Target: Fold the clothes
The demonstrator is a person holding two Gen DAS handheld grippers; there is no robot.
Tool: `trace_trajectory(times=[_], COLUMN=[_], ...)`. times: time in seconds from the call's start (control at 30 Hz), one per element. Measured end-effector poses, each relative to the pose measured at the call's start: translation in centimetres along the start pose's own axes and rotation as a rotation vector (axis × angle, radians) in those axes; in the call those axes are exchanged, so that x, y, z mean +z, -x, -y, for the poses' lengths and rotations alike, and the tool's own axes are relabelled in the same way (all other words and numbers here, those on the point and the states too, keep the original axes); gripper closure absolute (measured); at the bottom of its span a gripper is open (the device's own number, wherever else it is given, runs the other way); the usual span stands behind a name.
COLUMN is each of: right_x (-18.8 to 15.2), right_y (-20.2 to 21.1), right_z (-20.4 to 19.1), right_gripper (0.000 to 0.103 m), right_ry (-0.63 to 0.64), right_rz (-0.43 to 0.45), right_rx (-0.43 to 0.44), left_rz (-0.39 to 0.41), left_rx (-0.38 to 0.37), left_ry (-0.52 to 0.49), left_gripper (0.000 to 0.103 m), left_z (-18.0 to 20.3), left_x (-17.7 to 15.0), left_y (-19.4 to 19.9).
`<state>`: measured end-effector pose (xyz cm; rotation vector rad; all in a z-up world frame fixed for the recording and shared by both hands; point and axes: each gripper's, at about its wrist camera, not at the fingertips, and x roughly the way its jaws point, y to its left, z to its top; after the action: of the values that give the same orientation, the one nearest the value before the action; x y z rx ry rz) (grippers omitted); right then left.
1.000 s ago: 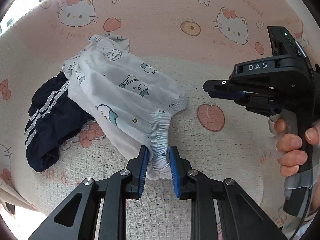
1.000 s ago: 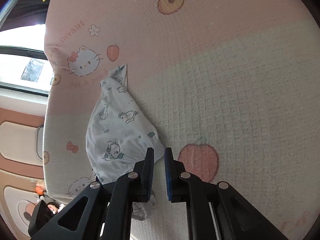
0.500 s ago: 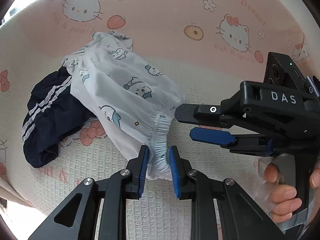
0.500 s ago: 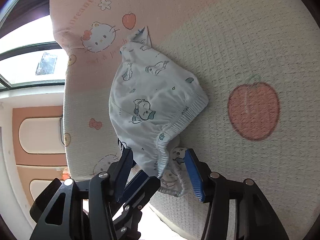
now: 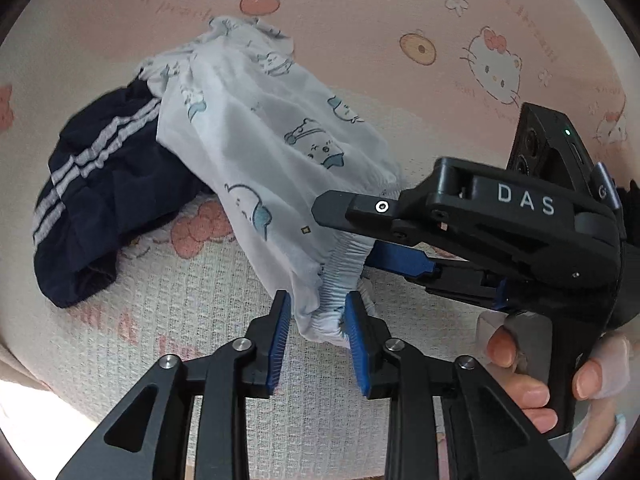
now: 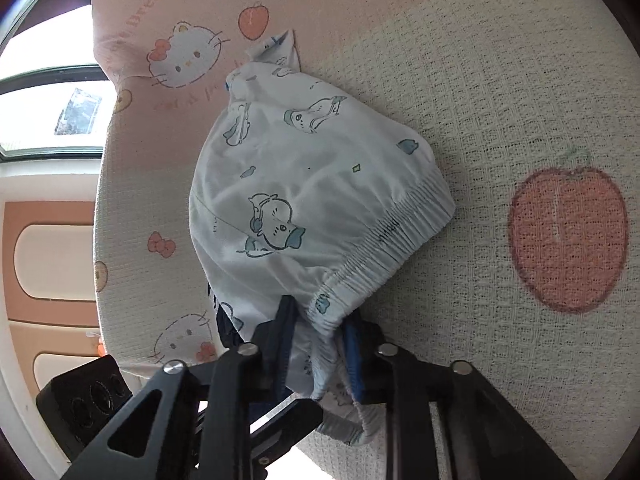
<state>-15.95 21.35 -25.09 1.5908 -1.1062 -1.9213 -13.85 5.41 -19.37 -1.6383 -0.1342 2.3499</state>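
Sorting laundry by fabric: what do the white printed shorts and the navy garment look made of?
White shorts: thin, matte woven cloth, likely cotton; light shows through, with fine creases and a gathered elastic waistband. Navy garment: smoother, slightly shiny, probably synthetic sportswear, with white side stripes. Neither fibre is certain from looks alone.

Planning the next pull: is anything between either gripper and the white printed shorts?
No. The left gripper and right gripper both already have the waistband of the white printed shorts between their fingers. The navy garment lies partly beneath, aside.
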Motion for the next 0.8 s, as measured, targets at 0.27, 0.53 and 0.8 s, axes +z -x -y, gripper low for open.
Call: trace_trajectory(times=[0.27, 0.53, 0.8], right_x=[0.7, 1.9, 3.3], right_y=[1.9, 4.0, 6.2], right_z=[-0.6, -1.5, 0.2], right_gripper=[0.092, 0.092, 0.092], right_ry=[0.02, 0.105, 0.057], right_rz=[0.078, 0.145, 0.193], right_rx=[-0.008, -0.096, -0.118], left_rz=[-0.035, -0.041, -0.049], left_rx=[-0.09, -0.183, -0.2], left_ry=[0.168, 0.277, 0.275], left_gripper=[0.059, 0.059, 0.059], left_z=[-3.6, -5.2, -4.7], left_x=[1.0, 3.4, 5.1], left_y=[-0.4, -1.4, -2.6])
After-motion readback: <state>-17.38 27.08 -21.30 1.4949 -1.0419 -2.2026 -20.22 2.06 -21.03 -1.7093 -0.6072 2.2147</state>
